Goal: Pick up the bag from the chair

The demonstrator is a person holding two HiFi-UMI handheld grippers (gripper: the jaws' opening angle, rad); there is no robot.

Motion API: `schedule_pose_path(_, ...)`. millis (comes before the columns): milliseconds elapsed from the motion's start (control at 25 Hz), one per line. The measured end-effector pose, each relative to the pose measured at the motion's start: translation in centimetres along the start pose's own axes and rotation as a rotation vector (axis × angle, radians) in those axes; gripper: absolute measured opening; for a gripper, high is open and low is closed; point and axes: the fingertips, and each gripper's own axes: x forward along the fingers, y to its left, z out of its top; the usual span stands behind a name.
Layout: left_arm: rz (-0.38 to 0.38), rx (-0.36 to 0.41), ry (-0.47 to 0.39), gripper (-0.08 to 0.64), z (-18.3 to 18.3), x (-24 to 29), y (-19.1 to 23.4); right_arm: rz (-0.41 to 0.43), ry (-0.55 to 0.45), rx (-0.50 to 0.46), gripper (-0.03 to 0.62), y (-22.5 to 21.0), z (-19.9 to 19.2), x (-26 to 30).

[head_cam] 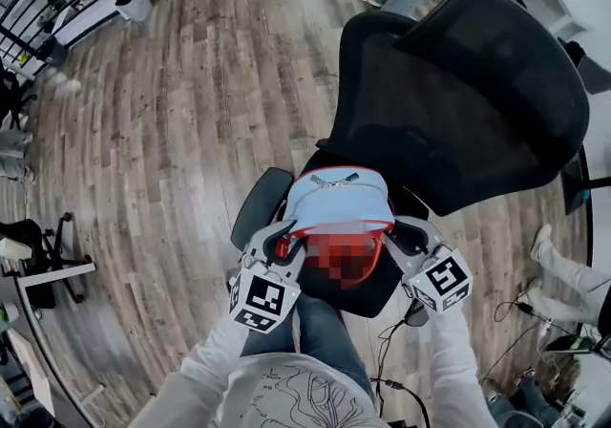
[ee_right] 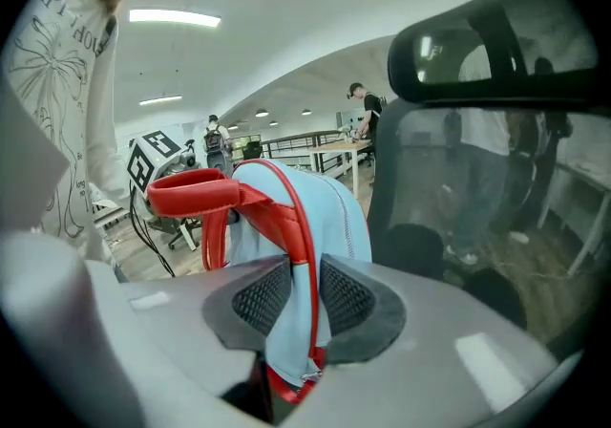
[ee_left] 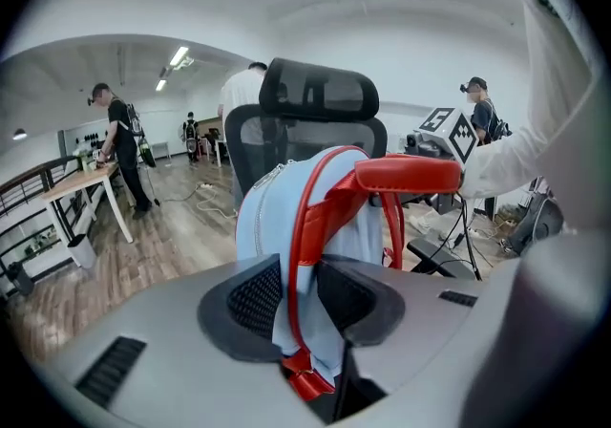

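Pale blue fabric with red trim: a small bag (head_cam: 339, 202) hangs between two hand-held tongs, seen from above, in front of a black mesh office chair (head_cam: 477, 101). The chair stands on a wood plank floor (head_cam: 181, 130), and the person holding the tongs stands at the near edge of the scene.

The left tongs (ee_left: 301, 297) are pinching the bag's left side. Their dark ribbed pads (ee_left: 256, 300) press on the blue fabric and its red piping. The right tongs (ee_right: 304, 297) are pinching the right side in the same way, with fabric and red edging squeezed between the pads. A padded red handle (ee_left: 420, 173) arches across the top of the bag between the two grips.

In the head view the bag sits over the near part of the chair's seat (head_cam: 382, 294), between the two armrests. In both gripper views it hangs upright, with the chair's backrest beyond it.

The grasp looks complete on both sides. The bag's weight appears to be carried by the tongs rather than the seat. The pictures do not show the underside of the bag, so whether it is fully clear of the cushion cannot be confirmed. What seems left is to bring the bag up and toward the person, away from the chair.
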Motion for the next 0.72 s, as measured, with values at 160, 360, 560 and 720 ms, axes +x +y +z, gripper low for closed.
schedule_pose_path(160, 0.005, 0.033, -0.074, 0.112, 4.3, -2.1, 1.6, -0.056, -0.059, -0.053, 0.101, 0.4, 4.7, -1.5)
schedule_pose_path(360, -0.026, 0.079, -0.145, 0.112, 9.1, -5.7, 1.9, -0.113, -0.113, -0.072, 0.101, 2.2, 9.6, -4.5)
schedule_pose_path(560, -0.045, 0.106, -0.211, 0.112, 12.5, -9.8, 2.0, -0.147, -0.189, -0.095, 0.101, 4.3, 13.7, -7.1)
schedule_pose_path(720, -0.043, 0.134, -0.273, 0.114, 15.6, -12.3, 2.1, -0.178, -0.253, -0.127, 0.101, 5.5, 16.8, -9.1)
